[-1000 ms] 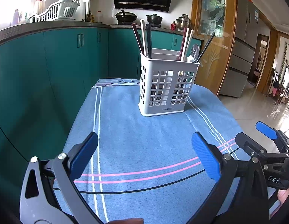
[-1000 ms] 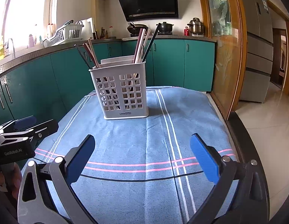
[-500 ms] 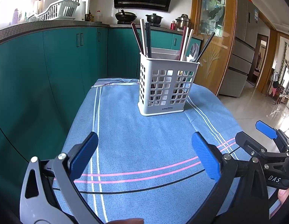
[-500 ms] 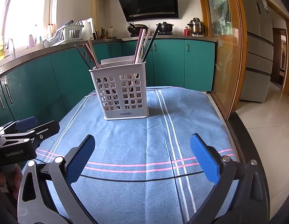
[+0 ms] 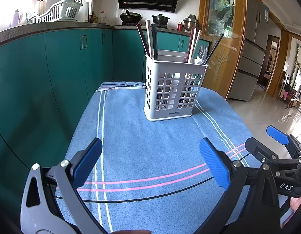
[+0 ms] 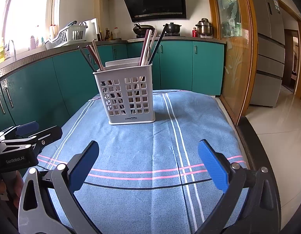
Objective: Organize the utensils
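A white slotted utensil holder [image 5: 173, 89] stands upright at the far middle of the blue striped cloth [image 5: 150, 146]; it also shows in the right wrist view [image 6: 129, 97]. Several chopsticks [image 5: 150, 39] and a metal spoon [image 5: 201, 53] stick out of it. My left gripper [image 5: 150, 161] is open and empty, low over the near part of the cloth. My right gripper [image 6: 147, 161] is open and empty, at the same near edge. Each gripper shows at the edge of the other's view, the right one [image 5: 277, 152] and the left one [image 6: 24, 138].
The cloth covers a small table. Teal cabinets [image 5: 53, 68] run close along the left and back. A wooden-framed glass door [image 6: 236, 58] and tiled floor [image 6: 282, 136] lie to the right. A dish rack [image 6: 66, 35] and pots [image 6: 172, 27] sit on the far counter.
Almost nothing has changed. The left wrist view has drifted very slightly, so the holder sits a touch lower and to the left. Both grippers stay open and empty.
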`<state>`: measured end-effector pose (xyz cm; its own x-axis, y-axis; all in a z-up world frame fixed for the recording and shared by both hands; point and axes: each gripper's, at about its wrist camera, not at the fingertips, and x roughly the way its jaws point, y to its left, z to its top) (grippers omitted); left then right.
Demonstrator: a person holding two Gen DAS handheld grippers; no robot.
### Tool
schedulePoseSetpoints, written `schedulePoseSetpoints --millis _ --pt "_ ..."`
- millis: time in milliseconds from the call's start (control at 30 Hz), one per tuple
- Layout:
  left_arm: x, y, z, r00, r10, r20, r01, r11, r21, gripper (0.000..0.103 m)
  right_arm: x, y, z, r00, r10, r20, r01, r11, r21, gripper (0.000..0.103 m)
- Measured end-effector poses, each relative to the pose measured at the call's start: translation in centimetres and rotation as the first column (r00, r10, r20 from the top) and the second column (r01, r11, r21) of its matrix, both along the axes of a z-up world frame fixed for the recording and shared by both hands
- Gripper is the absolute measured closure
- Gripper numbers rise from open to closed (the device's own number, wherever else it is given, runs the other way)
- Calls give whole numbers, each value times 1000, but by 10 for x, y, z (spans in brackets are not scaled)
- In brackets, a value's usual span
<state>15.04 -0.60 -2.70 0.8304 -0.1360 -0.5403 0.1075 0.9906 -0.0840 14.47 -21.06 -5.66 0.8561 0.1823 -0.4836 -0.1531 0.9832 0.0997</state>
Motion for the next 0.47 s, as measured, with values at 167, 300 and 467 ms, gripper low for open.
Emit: schedulePoseSetpoints --millis 167,300,467 --pt "-1 -1 -1 1000 8 6 -8 1000 14 4 0 0 0 1000 0 0 0 1000 -1 3" --pt "2 0 -3 1000 2 -9 -2 1000 9 4 0 0 0 1000 0 0 0 1000 -1 3" --pt "4 4 -5 1000 11 -19 -11 1000 -9 4 1 0 -1 1000 -1 -3 1 1000 0 3"
